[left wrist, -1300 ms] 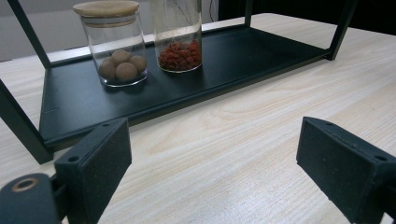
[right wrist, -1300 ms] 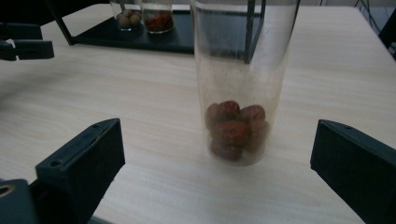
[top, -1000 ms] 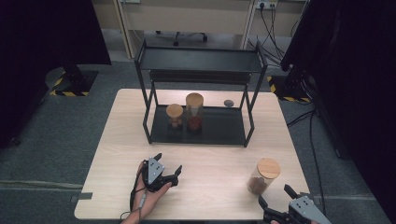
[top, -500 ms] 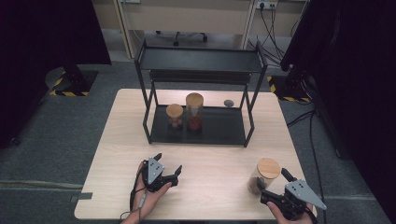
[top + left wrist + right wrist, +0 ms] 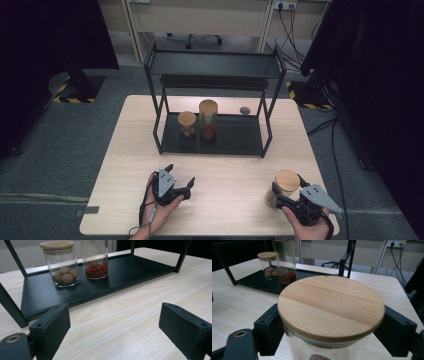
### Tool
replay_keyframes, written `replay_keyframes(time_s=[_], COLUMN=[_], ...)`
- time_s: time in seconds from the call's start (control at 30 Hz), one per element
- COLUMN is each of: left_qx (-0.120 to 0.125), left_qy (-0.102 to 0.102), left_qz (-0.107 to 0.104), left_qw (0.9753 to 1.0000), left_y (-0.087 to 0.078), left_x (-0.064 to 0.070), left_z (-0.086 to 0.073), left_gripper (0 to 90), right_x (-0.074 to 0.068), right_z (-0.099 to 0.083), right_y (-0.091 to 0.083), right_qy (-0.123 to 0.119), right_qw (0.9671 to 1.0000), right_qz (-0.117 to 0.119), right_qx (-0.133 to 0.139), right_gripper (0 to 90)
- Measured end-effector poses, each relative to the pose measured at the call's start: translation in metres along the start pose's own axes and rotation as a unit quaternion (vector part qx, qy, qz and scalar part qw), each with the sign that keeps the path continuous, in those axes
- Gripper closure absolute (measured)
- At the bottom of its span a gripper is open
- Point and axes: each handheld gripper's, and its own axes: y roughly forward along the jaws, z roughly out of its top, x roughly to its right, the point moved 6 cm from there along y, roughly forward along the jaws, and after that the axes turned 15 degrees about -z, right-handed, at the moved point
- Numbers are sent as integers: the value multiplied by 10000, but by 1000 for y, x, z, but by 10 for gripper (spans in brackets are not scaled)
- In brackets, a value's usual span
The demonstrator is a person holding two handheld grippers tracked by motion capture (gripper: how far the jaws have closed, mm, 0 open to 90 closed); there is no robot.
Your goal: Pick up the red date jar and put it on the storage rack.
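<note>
Right gripper (image 5: 284, 200): jaws set on either side of the glass jar with wooden lid (image 5: 287, 181), just under the lid; in the right gripper view the pads (image 5: 270, 326) flank the glass wall closely, but whether they are pressing on it cannot be told. Jar stands upright on the table (image 5: 230, 170) near the front right corner, something brownish at its bottom. Left gripper (image 5: 181, 186): jaws spread wide, nothing between them, resting low over the table at front left, held in the person's hand (image 5: 159, 215); well apart from the jar. Farther back, a black two-tier rack (image 5: 215, 85) stands at mid-table. On its lower shelf: a short jar of brown balls (image 5: 63, 265) and, just beside it, a taller jar of red pieces (image 5: 95, 258), both upright.
</note>
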Motion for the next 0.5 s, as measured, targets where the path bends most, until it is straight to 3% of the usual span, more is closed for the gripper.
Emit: replay_keyframes(time_s=[0.17, 0.5], left_qx=[14, 11], left_qy=[-14, 0], left_qz=[2, -4], left_qw=[10000, 10000], left_y=[0, 0], left_x=[0, 0], left_z=[0, 0], left_gripper=[100, 100], right_x=[-3, -3], right_z=[-1, 0], right_y=[1, 2], right_qy=[-76, -52], right_qw=[10000, 10000], right_qz=[26, -3], right_qx=[25, 0], right_gripper=[245, 253])
